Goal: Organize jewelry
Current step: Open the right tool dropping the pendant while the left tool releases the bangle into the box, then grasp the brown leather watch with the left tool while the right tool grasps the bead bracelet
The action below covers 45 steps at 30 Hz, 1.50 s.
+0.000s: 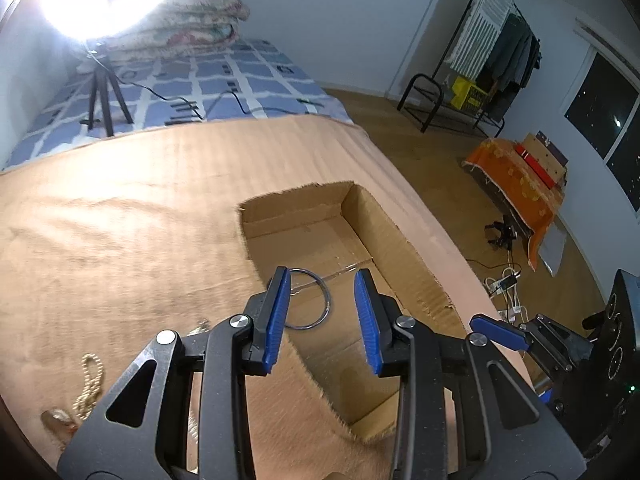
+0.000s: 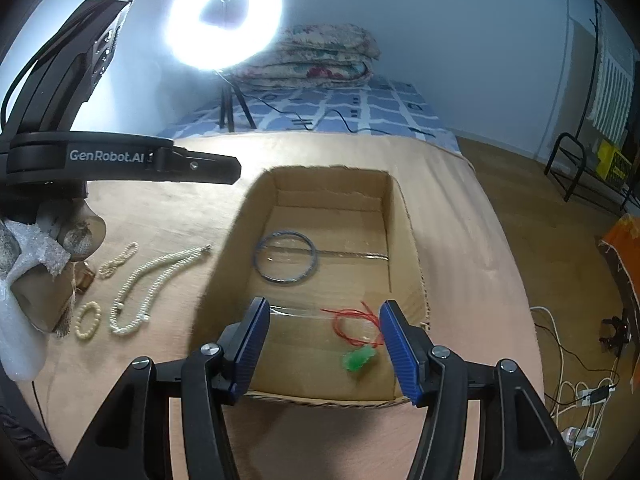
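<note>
Black gripper frames, ribbed blue pads, silver screws.

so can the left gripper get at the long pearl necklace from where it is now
Probably yes: the long pearl necklace lies uncovered on the tan cloth outside the cardboard box, and the left gripper is open and empty.

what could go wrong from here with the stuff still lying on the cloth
1. The long pearl necklace lies right by the cardboard box cutout edge; a sloppy grab may drag it across the cloth rather than lift it.
2. The small pearl bracelet sits close to the necklace, so jaws might catch both.
3. The red cord pendant lies loose in the box beside the metal bangle; dropped strands could tangle with it.
</note>
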Tool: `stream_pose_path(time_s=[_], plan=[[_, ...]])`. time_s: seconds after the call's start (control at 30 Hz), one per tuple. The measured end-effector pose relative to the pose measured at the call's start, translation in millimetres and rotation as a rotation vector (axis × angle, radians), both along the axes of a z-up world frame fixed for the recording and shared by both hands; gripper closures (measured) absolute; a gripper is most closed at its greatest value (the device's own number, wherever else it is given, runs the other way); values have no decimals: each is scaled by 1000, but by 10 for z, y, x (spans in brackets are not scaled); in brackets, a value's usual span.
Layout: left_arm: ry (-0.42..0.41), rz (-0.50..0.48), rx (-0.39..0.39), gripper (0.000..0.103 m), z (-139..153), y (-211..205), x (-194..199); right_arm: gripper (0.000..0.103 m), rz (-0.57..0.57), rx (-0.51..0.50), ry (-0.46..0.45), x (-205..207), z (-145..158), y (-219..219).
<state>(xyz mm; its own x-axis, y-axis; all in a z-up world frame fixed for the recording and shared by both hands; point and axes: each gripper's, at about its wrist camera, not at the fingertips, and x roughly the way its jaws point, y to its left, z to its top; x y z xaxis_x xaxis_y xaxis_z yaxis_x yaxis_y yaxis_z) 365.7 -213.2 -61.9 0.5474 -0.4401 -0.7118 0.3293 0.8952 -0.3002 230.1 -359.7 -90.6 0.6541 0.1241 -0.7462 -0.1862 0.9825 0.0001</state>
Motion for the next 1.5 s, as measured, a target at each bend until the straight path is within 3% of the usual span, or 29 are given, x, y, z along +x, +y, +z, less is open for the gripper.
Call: stream_pose_path(time_s=[0.3,0.67,0.87,1.1,1.5], plan=[[-53,59,3,70,318,680,-323,44,61,11,-22,-250,258,445],[-51,172,44,70,316,1764,-693,44,153,32,-4,-443,284,1039],[8,245,59,70,65,2330,-846,49,206,46,42,-479,129,1365],[128,328,45,70,-439,2875,-983,58,306,73,131,-475,-137,1752],[290,349,17,70,-1042,3153,-892,64,374,108,281,-316,-626,2291]])
